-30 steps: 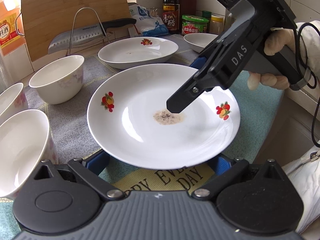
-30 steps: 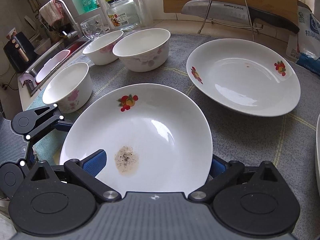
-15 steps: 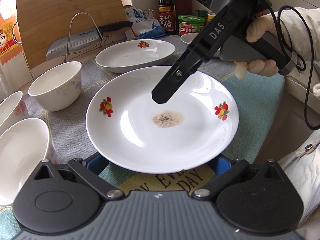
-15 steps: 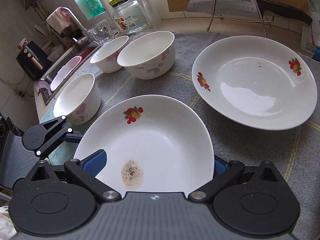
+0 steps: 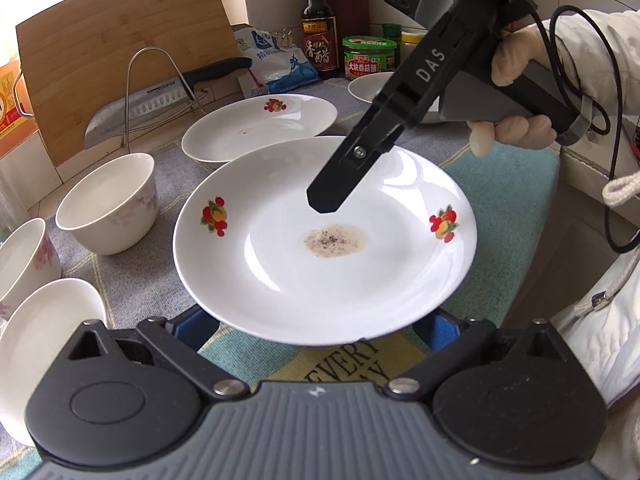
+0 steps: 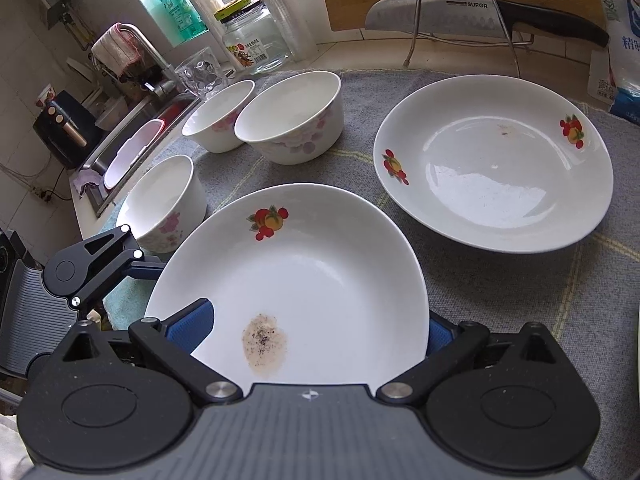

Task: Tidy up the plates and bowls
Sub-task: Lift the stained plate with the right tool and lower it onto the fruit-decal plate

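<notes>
Two pairs of fingers, both spread wide and gripping nothing: the right gripper point(image 5: 324, 200) has lifted off the middle of the stained plate point(image 5: 280, 280) over the past second and now hangs above it, while the left gripper point(image 5: 320, 328) stays low at the near rim. That plate (flat on the desk point(image 5: 500, 208), near the second plate point(image 5: 260, 128)) hasn't moved, so stacking looks unstarted.

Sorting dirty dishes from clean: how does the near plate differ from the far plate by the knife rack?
The near plate has a large brown speckled stain; the far plate shows only a tiny speck. The near plate sits between both grippers' fingers; the far plate lies alone on the grey mat. Both are white with fruit prints.
</notes>
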